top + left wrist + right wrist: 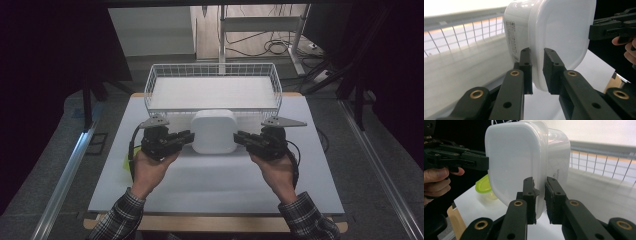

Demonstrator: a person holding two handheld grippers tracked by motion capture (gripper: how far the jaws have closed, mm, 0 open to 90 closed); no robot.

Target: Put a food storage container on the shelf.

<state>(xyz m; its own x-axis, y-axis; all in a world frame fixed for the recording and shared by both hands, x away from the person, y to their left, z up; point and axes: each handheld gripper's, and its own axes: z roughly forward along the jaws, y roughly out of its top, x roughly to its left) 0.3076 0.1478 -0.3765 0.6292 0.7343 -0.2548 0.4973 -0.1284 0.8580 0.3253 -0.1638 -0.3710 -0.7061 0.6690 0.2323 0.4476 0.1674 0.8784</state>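
The white table (210, 175) carries a wire basket (212, 72) at its twelve o'clock edge. Just in front of the basket, a lidded white container (214, 131) hangs between both tools. The left hand-held gripper (186, 137) pinches its nine o'clock lid rim; the right hand-held gripper (241, 137) pinches the three o'clock rim. I judge the thin rim could slip free, or the lid pop off, if the hands drift apart or tilt unevenly.

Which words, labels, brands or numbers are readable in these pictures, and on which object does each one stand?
No text can be read.
White container: a printed label on its side wall, too small and blurred to read.
The same label, right gripper view: also unreadable.
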